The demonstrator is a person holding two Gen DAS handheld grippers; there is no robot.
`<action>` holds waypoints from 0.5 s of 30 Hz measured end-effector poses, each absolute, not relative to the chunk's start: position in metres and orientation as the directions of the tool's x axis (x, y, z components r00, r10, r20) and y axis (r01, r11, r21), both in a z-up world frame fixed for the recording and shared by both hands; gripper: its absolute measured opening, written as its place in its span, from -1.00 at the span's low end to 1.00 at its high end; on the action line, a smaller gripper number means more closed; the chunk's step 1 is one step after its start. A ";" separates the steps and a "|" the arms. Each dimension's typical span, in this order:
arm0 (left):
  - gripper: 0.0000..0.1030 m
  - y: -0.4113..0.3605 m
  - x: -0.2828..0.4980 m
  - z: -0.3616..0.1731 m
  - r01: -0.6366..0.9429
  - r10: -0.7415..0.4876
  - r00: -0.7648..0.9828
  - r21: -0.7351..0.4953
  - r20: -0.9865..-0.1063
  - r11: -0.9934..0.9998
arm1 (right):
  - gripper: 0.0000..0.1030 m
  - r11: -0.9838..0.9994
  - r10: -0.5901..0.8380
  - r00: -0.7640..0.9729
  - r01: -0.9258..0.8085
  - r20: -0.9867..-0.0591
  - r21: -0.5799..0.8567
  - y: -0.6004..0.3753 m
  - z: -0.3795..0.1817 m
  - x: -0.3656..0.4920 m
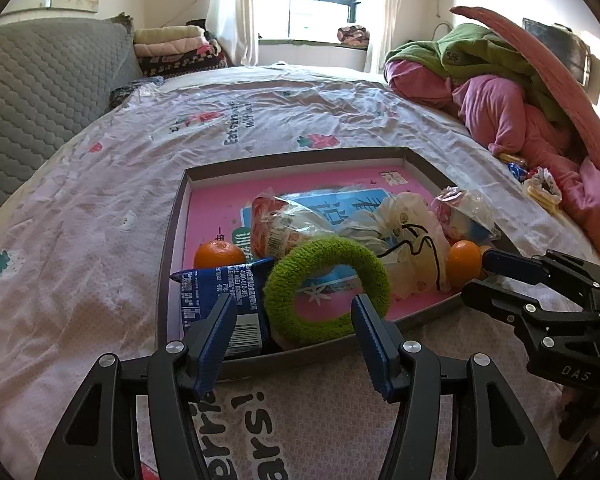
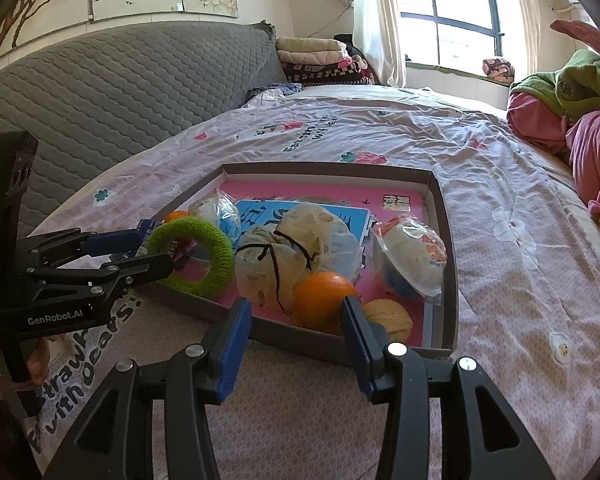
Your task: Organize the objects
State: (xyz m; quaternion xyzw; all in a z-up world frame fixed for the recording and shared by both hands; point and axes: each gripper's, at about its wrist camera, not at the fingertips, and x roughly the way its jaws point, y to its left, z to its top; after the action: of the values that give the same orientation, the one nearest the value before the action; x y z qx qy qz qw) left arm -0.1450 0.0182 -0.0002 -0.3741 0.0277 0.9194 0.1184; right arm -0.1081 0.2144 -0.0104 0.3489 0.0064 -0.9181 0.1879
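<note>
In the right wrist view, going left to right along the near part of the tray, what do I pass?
Left gripper → green ring → tied plastic bag → orange → walnut → tray's right wall.

"GenRobot.AI" is printed on the left gripper (image 2: 172,258) body, left of the right fingers (image 2: 236,344); "DAS" on the right gripper (image 1: 476,276); "with bears" on the bedsheet (image 2: 380,132).

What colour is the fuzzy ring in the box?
Bright lime green. The ring shows best in the left wrist view, near the front of the box.
</note>
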 end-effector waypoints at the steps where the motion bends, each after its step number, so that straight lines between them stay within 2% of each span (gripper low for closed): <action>1: 0.23 0.018 -0.145 0.001 -0.238 0.198 -0.693 -0.038 -0.693 -0.970 | -0.09 -0.930 -0.339 -0.687 0.348 -0.643 0.119 0.215 -0.010 -0.107; 3: 0.34 0.018 -0.144 0.001 -0.239 0.200 -0.695 -0.040 -0.691 -0.970 | -0.09 -0.930 -0.337 -0.689 0.349 -0.641 0.115 0.214 -0.009 -0.106; 11: 0.35 0.017 -0.141 0.004 -0.235 0.190 -0.707 -0.027 -0.681 -0.972 | -0.08 -0.933 -0.321 -0.716 0.352 -0.620 0.076 0.210 -0.003 -0.100; 13: 0.36 0.017 -0.140 0.005 -0.233 0.186 -0.712 -0.022 -0.677 -0.972 | 0.07 -0.932 -0.329 -0.730 0.353 -0.599 0.081 0.212 0.001 -0.098; 14: 0.38 0.017 -0.139 0.005 -0.231 0.184 -0.715 -0.020 -0.675 -0.973 | 0.25 -0.932 -0.331 -0.734 0.354 -0.592 0.082 0.213 0.002 -0.097; 15: 0.39 0.017 -0.139 0.006 -0.228 0.182 -0.719 -0.019 -0.671 -0.973 | 0.33 -0.933 -0.330 -0.743 0.352 -0.582 0.080 0.213 0.004 -0.096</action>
State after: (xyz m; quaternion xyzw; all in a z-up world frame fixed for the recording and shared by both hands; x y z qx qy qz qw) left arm -0.1389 0.0167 0.0060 -0.3580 0.0323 0.9266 0.1106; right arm -0.0958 0.2134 0.0043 0.3081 0.0175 -0.9335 0.1826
